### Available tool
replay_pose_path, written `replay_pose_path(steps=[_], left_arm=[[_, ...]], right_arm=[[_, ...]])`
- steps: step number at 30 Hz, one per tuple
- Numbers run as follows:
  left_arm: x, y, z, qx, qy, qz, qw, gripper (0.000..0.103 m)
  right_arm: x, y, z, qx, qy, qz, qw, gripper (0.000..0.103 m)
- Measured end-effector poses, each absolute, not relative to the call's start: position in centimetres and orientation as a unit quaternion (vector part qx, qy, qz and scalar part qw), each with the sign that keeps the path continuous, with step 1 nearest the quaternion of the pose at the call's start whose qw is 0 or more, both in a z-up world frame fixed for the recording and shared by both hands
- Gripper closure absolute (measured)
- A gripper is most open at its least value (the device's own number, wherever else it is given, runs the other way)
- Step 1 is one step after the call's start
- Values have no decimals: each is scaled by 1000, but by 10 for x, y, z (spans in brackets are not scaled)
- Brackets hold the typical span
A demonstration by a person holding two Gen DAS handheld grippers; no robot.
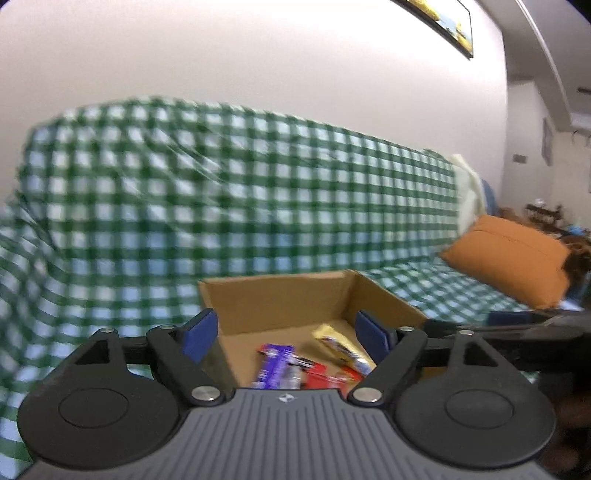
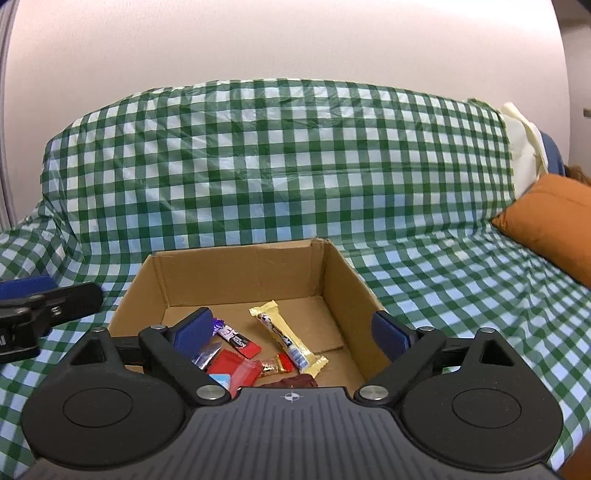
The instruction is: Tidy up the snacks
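Note:
An open cardboard box sits on a sofa seat. Inside lie a yellow bar, a purple wrapper, red packets and a brown chocolate piece. My left gripper hangs over the box's near edge, open, with nothing pressed between its blue pads. My right gripper is also open above the box's near side, and the snacks lie loose below it. The left gripper's finger shows at the left edge of the right wrist view.
A green-and-white checked cloth covers the sofa's back and seat. An orange cushion rests on the seat to the right of the box. A plain wall stands behind the sofa, and a framed picture hangs on it.

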State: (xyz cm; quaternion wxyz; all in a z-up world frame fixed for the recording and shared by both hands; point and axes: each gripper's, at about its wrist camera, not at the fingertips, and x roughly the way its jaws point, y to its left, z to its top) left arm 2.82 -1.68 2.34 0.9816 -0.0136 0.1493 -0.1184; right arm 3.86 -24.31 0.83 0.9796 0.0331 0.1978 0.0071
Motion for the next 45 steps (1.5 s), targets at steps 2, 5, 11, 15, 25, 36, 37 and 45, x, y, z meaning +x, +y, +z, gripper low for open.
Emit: replay_pose_path(steps=[2,5,11,15,25,36,37,45], left_arm=[[20,-16,28,-8,154,-102,983,17],[4,-16,32,-17,187,-69,980,13],[-26,-29,38,-34,264,-42,963,0],[-44,-44,22,-57,312,-14,948,0],[-38,-74,-17,-12,347,-32,937,0],[-29,-66,-22,-44,366,-15,930,0],[-30,-66,-22,-42,365,-15,930,0],[-30,-66,-22,-40,363,-18,931,0]], right_arm=[[32,-249,13,39,202,4,979,2],[19,-260,24,44,210,10,977,0],[-23,-279,33,17,229,18,973,0],[-42,-286,16,17,261,1,965,0],[-23,-272,-5,0,305,-3,952,0],[-18,-269,-7,-19,307,3,952,0],[-17,-270,-6,-19,306,5,952,0],[-17,-269,-7,-27,305,14,952,0]])
